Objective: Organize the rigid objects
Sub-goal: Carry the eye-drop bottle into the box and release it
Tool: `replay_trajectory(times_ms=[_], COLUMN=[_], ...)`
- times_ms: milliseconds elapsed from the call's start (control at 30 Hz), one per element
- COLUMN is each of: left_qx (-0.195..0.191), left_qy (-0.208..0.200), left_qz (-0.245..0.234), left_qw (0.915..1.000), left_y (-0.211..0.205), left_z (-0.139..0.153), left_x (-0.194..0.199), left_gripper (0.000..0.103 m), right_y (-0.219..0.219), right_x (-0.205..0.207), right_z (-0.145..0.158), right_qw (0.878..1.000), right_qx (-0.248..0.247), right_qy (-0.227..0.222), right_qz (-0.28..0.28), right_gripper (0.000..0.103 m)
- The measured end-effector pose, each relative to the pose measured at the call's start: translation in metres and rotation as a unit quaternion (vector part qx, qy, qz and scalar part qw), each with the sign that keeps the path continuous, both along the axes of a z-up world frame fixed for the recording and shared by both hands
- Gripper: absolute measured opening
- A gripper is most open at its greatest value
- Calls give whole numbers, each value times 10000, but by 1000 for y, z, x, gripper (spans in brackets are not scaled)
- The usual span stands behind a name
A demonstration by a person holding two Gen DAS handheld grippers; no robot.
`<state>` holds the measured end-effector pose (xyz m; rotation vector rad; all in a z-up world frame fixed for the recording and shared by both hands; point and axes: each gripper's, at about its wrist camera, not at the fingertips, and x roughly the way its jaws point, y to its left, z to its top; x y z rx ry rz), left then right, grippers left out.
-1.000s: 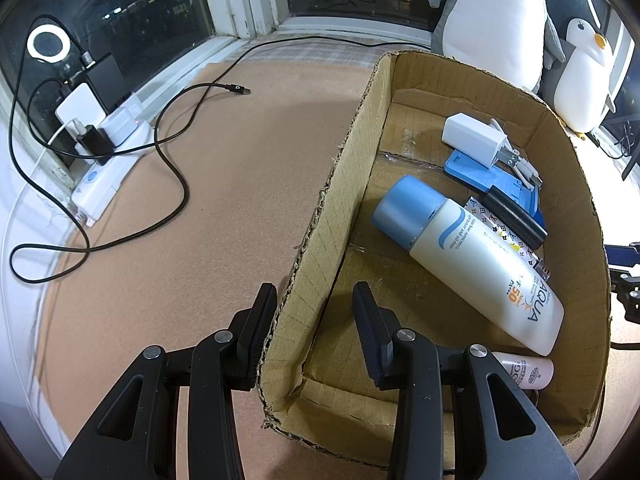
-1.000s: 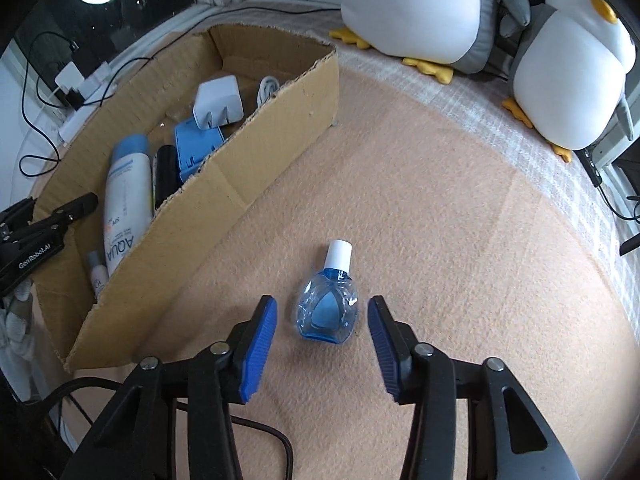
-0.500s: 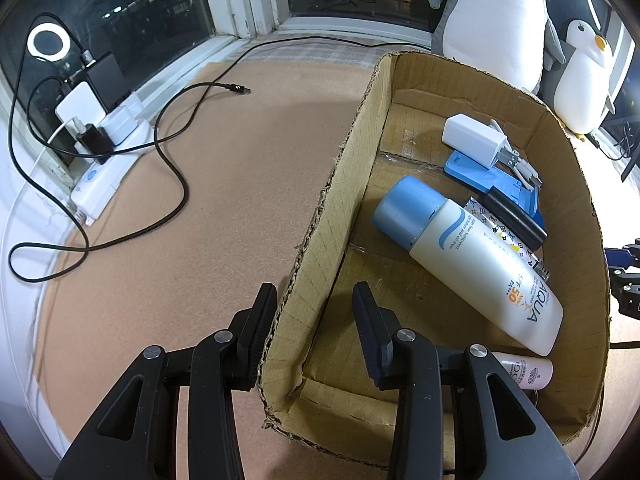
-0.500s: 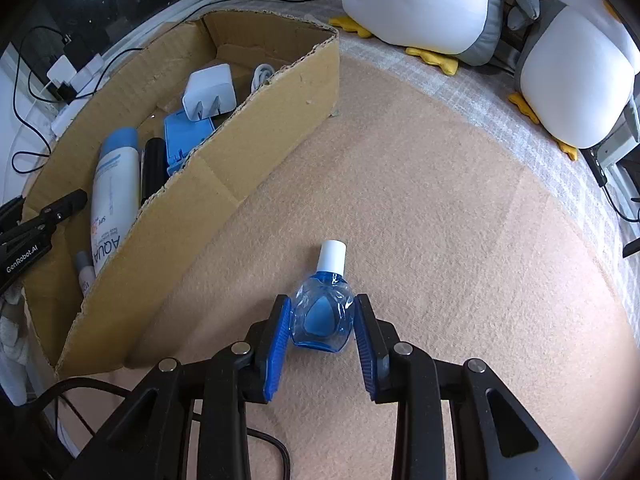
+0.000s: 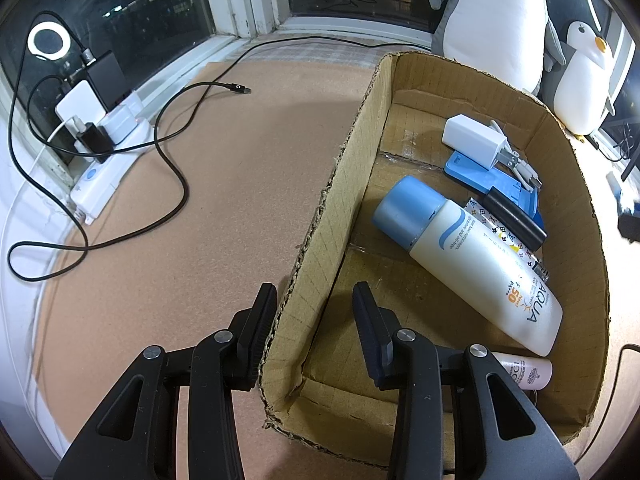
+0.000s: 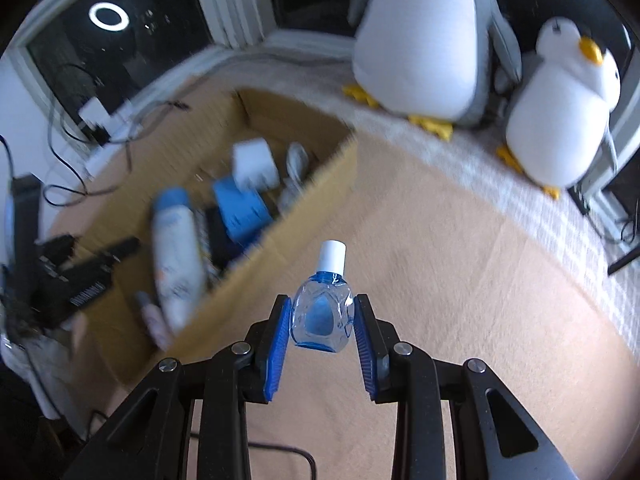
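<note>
My right gripper [image 6: 321, 312] is shut on a small clear blue bottle [image 6: 322, 316] with a white cap and holds it off the tan mat, to the right of the cardboard box [image 6: 256, 264]. My left gripper [image 5: 315, 300] is open, its fingers on either side of the box's left wall [image 5: 320, 236] near the front corner. Inside the box lie a white sunscreen bottle with a blue cap [image 5: 472, 256], a white charger [image 5: 472, 140], a blue flat case [image 5: 488, 180], a black tube [image 5: 514, 218] and a small pink-white tube [image 5: 524, 370].
Two plush penguins [image 6: 560, 100] stand behind the mat at the right. A black cable [image 5: 168, 168] loops over the mat left of the box. A white power strip with plugs [image 5: 104, 160] lies by the window.
My right gripper closed on the blue bottle and lifted it off the mat, swinging up toward the box. My left gripper has stayed in place.
</note>
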<state>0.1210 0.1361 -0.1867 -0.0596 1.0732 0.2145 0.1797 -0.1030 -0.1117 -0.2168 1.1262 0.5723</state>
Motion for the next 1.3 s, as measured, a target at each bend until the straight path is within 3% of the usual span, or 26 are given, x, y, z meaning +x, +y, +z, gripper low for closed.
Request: replay_trajectory(times_ms=[233,567,933,1300], left_qx=[-6,-1,2,22], left_qy=[-1,0,8,39], left_qz=[2,0,8,26], left_qw=[10000,10000,10000,10000], left_y=[1,1,0,-2], left_z=[-1,0,-2,-1], left_x=[0,0,0,0], left_gripper=[38,38,38,39], right_y=[44,84,92,84], right_x=[-2,4,5,0], right_z=[25,13,4,15], right_qw=[9987,9978,9979,9982], right_qx=[289,321,188,179], right_qy=[-229,-118,-152,-245], right_qz=[361,567,607,520], right_gripper=[28,28,29,43])
